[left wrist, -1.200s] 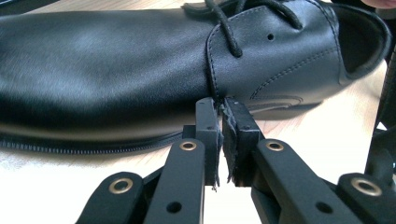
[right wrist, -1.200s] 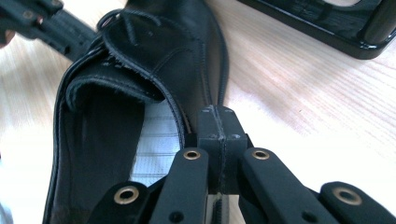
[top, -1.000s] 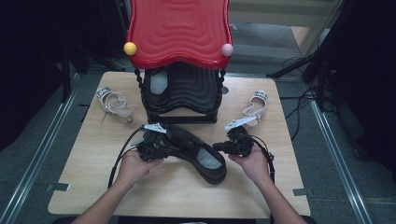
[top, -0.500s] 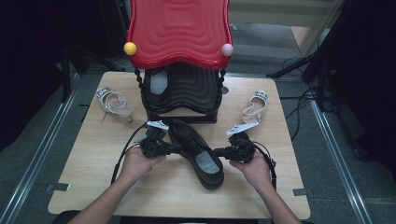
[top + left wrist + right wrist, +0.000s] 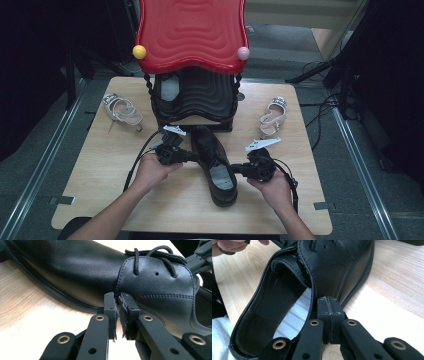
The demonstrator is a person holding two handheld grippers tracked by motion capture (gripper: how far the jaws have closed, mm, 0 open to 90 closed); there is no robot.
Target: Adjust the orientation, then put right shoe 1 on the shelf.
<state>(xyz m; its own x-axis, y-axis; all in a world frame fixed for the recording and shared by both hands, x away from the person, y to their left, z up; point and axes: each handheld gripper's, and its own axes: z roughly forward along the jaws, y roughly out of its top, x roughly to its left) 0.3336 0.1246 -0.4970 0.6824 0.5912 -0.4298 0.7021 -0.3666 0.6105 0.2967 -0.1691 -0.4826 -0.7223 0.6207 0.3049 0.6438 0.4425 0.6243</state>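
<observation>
While the black shoe lies in the lower middle of the high view, toe toward the shoe rack and heel toward the person, both claws press in on it from either side. At left of centre the left gripper meets the shoe's side near the lacing; in the left gripper view its jaws are drawn almost together, tips against the leather where the quarter seam meets the vamp, and I cannot tell whether they pinch any of it. The right gripper comes in from the right, beside the shoe's opening; in the right gripper view its jaws are pressed flat together, with the tips at the shoe's collar edge just outside the grey insole, gripping nothing I can make out. Each hand wraps its tool from below. Upper left on the table lies a white sandal, another sandal sits upper right, well apart from the shoe. The rack's red wavy top fills the upper centre.
</observation>
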